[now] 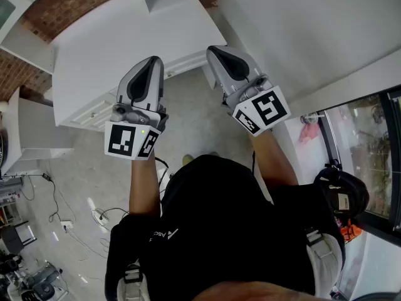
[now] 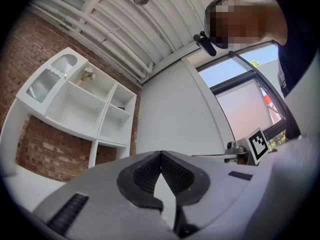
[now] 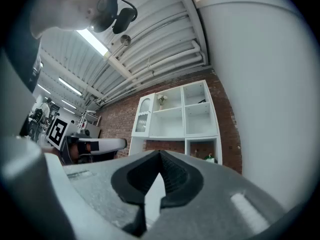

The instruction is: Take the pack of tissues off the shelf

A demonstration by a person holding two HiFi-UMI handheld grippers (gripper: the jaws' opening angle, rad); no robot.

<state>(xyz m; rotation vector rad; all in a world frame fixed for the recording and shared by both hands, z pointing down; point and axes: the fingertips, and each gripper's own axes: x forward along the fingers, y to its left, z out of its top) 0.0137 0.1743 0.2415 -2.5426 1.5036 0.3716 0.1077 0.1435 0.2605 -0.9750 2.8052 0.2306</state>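
The white shelf unit [image 3: 176, 115] stands against a brick wall, and it also shows in the left gripper view [image 2: 82, 109] and from above in the head view [image 1: 119, 39]. No pack of tissues can be made out; a small green-and-white thing [image 3: 210, 157] sits in the lower right compartment. My left gripper [image 1: 151, 61] [image 2: 161, 154] and right gripper [image 1: 217, 49] [image 3: 160, 153] are both held up in front of the shelf. Both are shut with nothing between the jaws.
A small plant in a vase [image 3: 161, 100] stands in an upper compartment, and a dark item [image 3: 200, 101] lies in the compartment beside it. A white wall [image 1: 301, 24] and a window [image 1: 363, 149] are on the right. Cables [image 1: 59, 215] trail on the floor at left.
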